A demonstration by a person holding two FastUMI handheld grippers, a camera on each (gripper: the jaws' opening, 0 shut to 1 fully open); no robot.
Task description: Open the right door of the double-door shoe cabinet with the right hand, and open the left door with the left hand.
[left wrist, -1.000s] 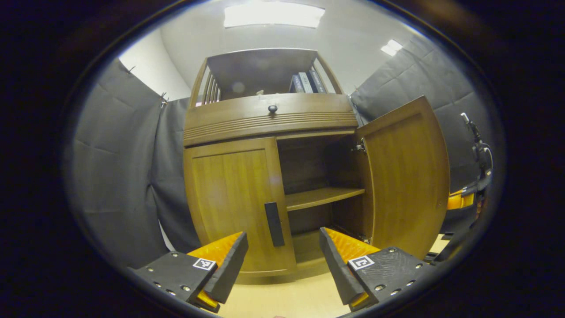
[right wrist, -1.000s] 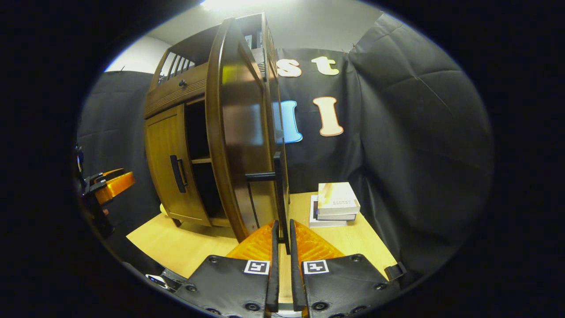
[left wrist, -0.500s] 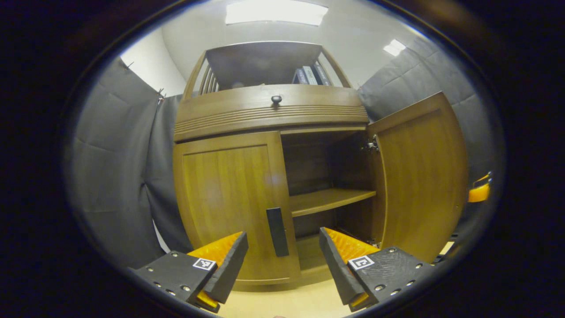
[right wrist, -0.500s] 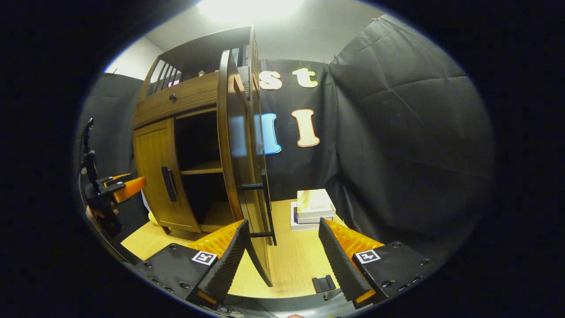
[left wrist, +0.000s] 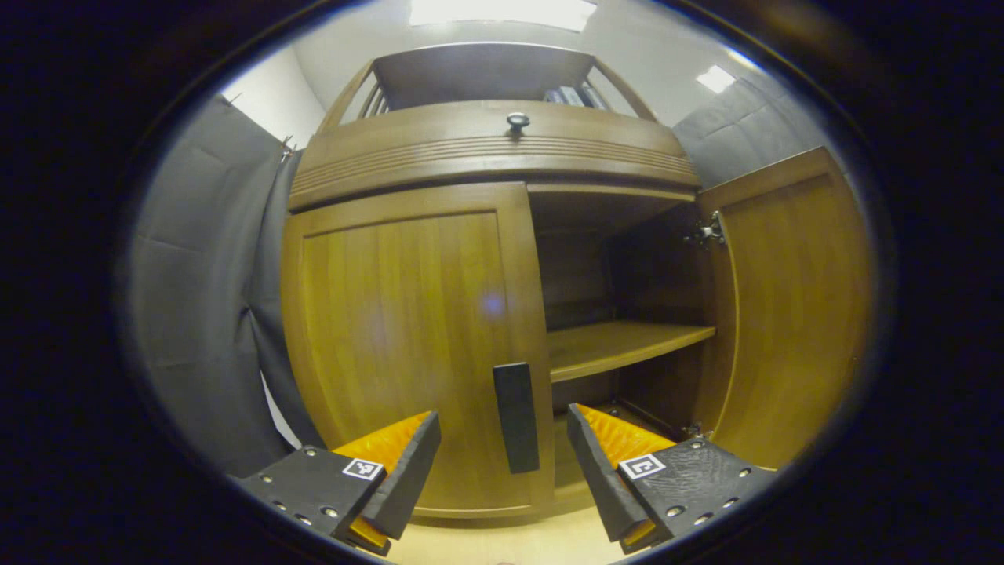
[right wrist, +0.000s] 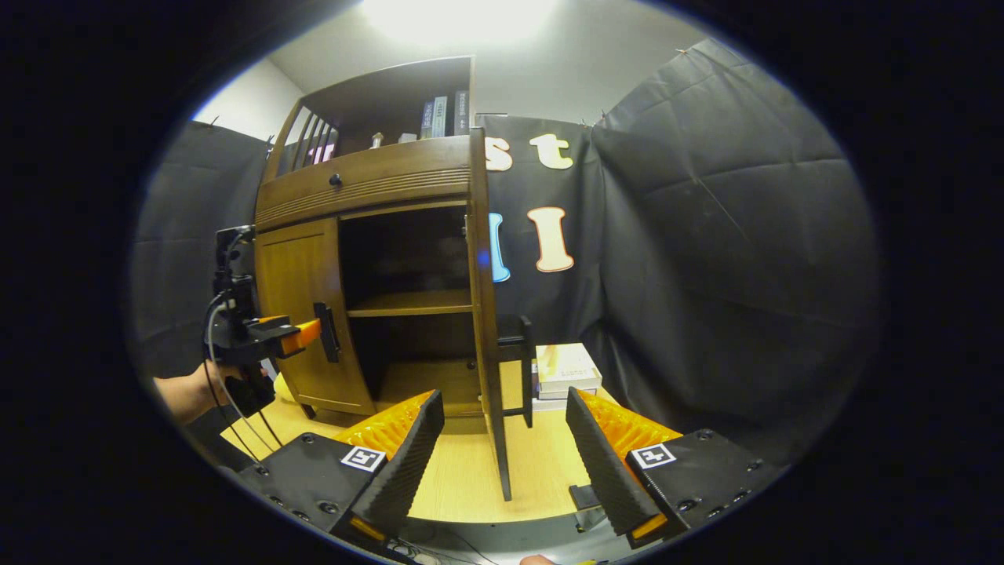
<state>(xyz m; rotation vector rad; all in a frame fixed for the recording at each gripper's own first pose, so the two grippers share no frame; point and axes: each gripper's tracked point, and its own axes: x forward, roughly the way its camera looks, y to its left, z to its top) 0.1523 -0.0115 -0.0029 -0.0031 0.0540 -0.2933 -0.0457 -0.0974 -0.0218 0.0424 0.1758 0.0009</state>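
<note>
The left gripper (left wrist: 502, 463) is spread wide, its fingers either side of the dark handle (left wrist: 516, 417) on the closed left door (left wrist: 408, 337). The right gripper (right wrist: 502, 447) gapes too, holding nothing, the swung-out right door (right wrist: 488, 329) edge-on between its fingers, near the tabletop's (right wrist: 463, 479) front edge.

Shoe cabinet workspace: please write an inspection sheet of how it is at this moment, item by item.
Surface: light wooden tabletop under the cabinet.
Job's things: right door swung wide open; left door shut, its dark handle untouched.
Clutter: stack of books on the tabletop beside the cabinet; books on the top shelf.
Grippers: left gripper open, fingers either side of the handle; right gripper open, clear of the right door.
Cables: cable hanging from the left gripper.
Surroundings: black cloth wall.
</note>
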